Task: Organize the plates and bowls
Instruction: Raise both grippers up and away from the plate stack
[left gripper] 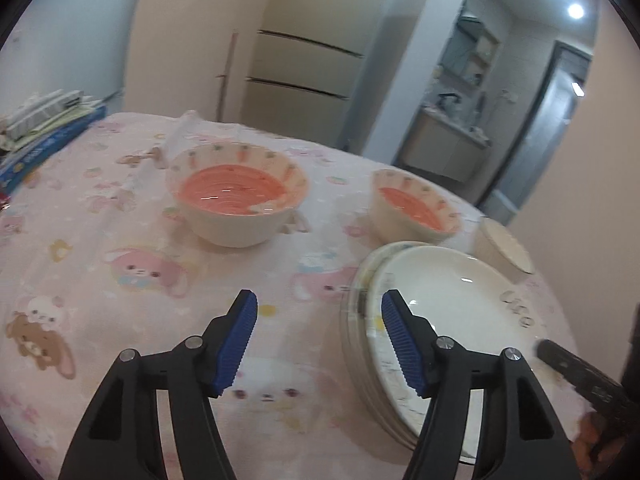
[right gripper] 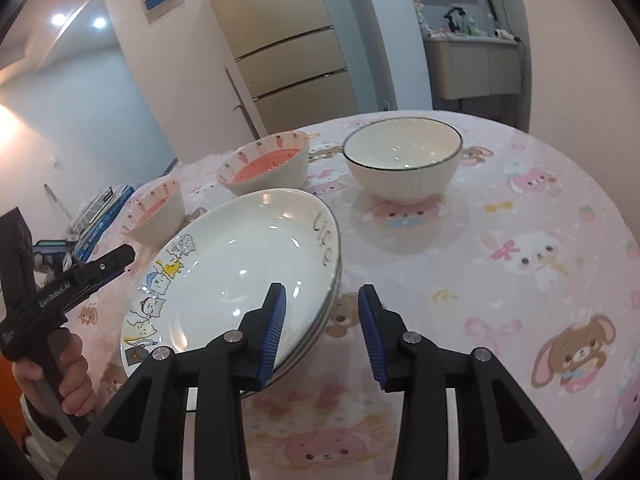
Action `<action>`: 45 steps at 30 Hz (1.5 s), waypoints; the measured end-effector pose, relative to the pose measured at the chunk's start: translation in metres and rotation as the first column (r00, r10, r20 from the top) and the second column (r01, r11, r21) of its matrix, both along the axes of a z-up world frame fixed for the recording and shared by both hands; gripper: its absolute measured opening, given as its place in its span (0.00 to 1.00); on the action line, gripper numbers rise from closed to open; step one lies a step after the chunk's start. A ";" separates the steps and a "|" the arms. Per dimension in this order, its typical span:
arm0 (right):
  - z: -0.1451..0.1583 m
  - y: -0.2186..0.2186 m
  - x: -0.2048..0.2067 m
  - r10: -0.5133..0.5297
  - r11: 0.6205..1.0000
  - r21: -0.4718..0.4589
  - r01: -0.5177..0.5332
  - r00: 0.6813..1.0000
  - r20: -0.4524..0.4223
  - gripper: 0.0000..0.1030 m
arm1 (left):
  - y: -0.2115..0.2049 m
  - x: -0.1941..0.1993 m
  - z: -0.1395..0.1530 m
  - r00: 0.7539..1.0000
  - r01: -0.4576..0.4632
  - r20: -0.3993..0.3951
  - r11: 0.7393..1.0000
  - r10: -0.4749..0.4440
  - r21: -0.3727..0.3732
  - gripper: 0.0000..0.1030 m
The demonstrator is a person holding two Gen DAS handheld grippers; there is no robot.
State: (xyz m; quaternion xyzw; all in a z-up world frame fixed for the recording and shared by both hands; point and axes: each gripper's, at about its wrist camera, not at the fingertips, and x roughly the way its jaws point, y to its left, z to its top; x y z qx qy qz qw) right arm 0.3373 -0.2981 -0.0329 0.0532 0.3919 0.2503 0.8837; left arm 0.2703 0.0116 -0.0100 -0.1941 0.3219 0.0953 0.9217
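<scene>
So the left tool (left gripper: 318,344) is hanging over the bench with its blue pads spread wide and nothing between them, just pink cartoon tablecloth (left gripper: 132,280) underneath. Its right-hand pad sits over the near-left rim of the plate stack (left gripper: 432,280) but isn't pinching it, so I'd call it released. From the other camera you can see the person's hand (right gripper: 66,376) wrapped around that tool's handle, off to the left of the plates.

The right tool (right gripper: 322,334) is also loose: pads apart, with the stack's right edge poking into the gap. The left pad overlaps the rim of the top plate, the right pad is clear of it, over the cloth. Not clamped on anything as far as I can see.

The stack itself looks like three or so white plates, the top one deep, with little cartoon cats along one side and "Life" lettering on the other. It's on the near part of the bench, right in front of both tools.

Beyond it: two bowls with carrot prints and orange insides, one (left gripper: 238,196) further left and one (left gripper: 416,208) just behind the plates. A plain white ribbed bowl with a dark rim (right gripper: 402,158) stands to the right of those, apart from the stack. A pile of books (left gripper: 44,128) sits on the far left edge.
</scene>
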 end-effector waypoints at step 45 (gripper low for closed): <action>0.051 0.016 -0.039 -0.134 0.989 -0.001 0.147 0.906 0.402 0.47 | -0.038 -0.063 0.058 0.908 -0.085 0.415 0.946 -0.057 0.314 0.87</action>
